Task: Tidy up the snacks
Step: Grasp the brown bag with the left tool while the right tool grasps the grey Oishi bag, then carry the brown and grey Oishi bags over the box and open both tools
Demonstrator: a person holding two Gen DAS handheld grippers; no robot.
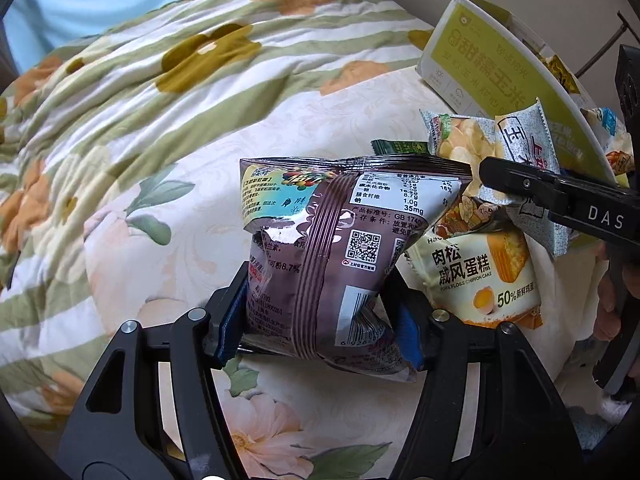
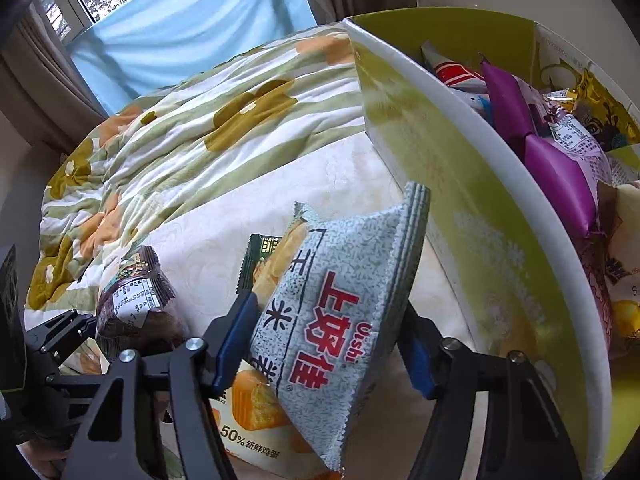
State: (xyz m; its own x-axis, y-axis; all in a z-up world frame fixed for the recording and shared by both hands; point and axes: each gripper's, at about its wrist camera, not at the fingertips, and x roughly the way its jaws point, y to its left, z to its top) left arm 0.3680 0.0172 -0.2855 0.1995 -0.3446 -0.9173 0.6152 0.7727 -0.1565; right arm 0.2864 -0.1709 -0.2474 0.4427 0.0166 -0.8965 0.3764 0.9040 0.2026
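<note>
Where the flowered bedspread (image 1: 168, 92) meets the green and white box (image 2: 460, 208), snacks lying loose beside the box wall. Left gripper (image 1: 320, 316): jaws closed tight on a brown packet (image 1: 332, 248), blue pads pressing both sides, wrapper pinched at the waist and puckered. Packet held printed back up, just beside the yellow cake packet (image 1: 476, 276). Right gripper (image 2: 328, 344): jaws about halfway in, a speckled grey rice cracker packet (image 2: 340, 300) standing between them. Left pad touching the wrapper; contact at the right pad hidden behind the packet, so firmness of grip cannot be told from the right wrist view. Same grey packet seen from the left wrist view (image 1: 524, 148) with a black finger (image 1: 516, 180) across it, tilted against the box. Cake packet lying flat on the bedspread under the grey one (image 2: 248, 412). Chip packet (image 1: 464, 140) and dark green wrapper (image 1: 396, 147) lying behind, close to the box. Purple packets (image 2: 552, 160) and a red and white one (image 2: 452, 72) already inside the box, piled against its far wall.
</note>
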